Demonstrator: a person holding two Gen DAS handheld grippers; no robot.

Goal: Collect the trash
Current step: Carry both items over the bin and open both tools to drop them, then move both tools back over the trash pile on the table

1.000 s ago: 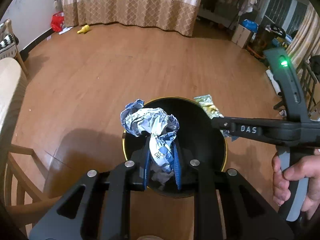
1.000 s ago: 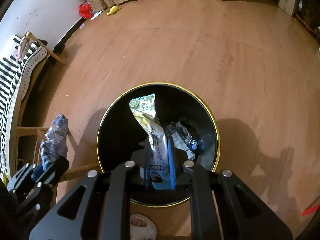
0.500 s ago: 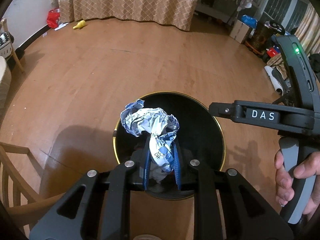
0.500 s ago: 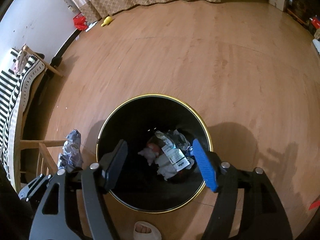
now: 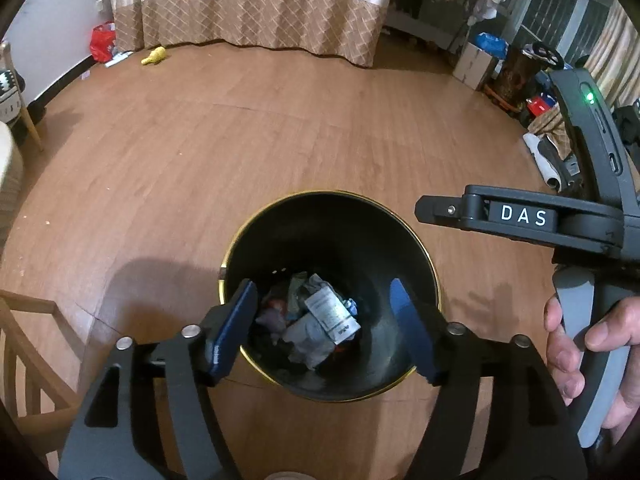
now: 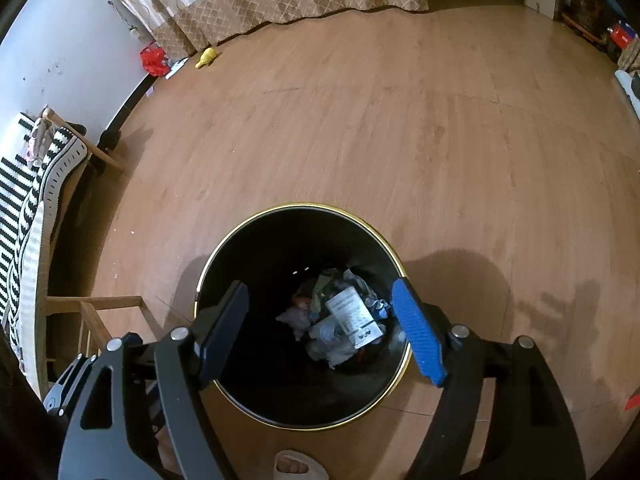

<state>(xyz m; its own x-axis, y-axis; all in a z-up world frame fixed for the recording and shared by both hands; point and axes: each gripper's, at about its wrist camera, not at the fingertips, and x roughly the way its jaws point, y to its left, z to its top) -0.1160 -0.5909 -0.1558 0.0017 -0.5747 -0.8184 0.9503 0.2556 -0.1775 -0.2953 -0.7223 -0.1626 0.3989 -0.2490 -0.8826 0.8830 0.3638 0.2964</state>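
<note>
A black bin with a gold rim point(image 5: 332, 193) stands on the wood floor, straight below both grippers. Crumpled wrappers and a labelled packet point(image 5: 326, 318) lie at its bottom. My left gripper point(image 5: 320, 284) hangs over the bin mouth; its jaws are opening and nothing is between them. In the right wrist view the same bin point(image 6: 304, 205) and trash point(image 6: 346, 320) show under my right gripper point(image 6: 320, 286), whose jaws are also opening and empty. The right gripper's black body point(image 5: 516, 218) and the hand point(image 5: 580, 344) holding it show at the right of the left wrist view.
A wooden chair frame point(image 5: 24, 320) stands left of the bin, beside a striped cushion point(image 6: 24, 200). A yellow toy point(image 5: 154, 55) and red bag point(image 5: 100, 42) lie by the curtain. Boxes and clutter point(image 5: 520, 72) fill the far right. A slippered foot point(image 6: 294, 466) is near the bin.
The right gripper opened first and its wrapper fell into the bin. The left gripper then opened, and its crumpled blue-white wrapper dropped in too.
</note>
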